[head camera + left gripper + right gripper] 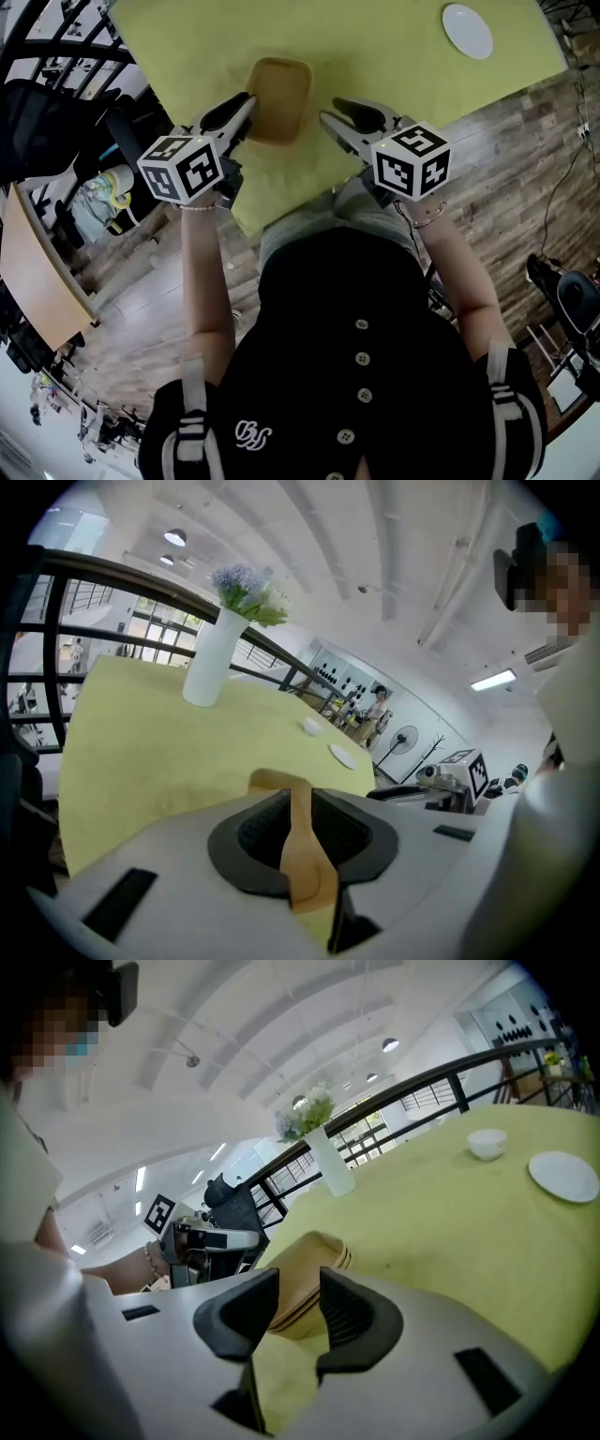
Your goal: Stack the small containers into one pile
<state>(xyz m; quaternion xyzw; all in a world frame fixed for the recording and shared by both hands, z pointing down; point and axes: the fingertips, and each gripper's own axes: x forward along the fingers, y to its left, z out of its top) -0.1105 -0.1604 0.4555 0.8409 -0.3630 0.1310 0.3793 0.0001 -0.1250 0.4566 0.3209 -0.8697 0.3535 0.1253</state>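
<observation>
A tan, rounded-rectangular container (278, 98) sits on the yellow-green table (394, 66), close to its near edge. In the right gripper view its side (314, 1255) shows layered rims, like containers nested together. My left gripper (247, 103) is at the container's left rim. In the left gripper view, the left gripper (300, 803) is shut on the thin tan wall (302, 855) between its pads. My right gripper (330, 112) hovers just right of the container, apart from it. Its jaws (298, 1290) stand open, with the container beyond them and nothing pressed between the pads.
A white plate (467, 30) lies at the table's far right, also seen as a plate (563, 1176) beside a small white bowl (487, 1143). A white vase with flowers (214, 658) stands far back. The table's near edge runs just below both grippers, over wooden floor.
</observation>
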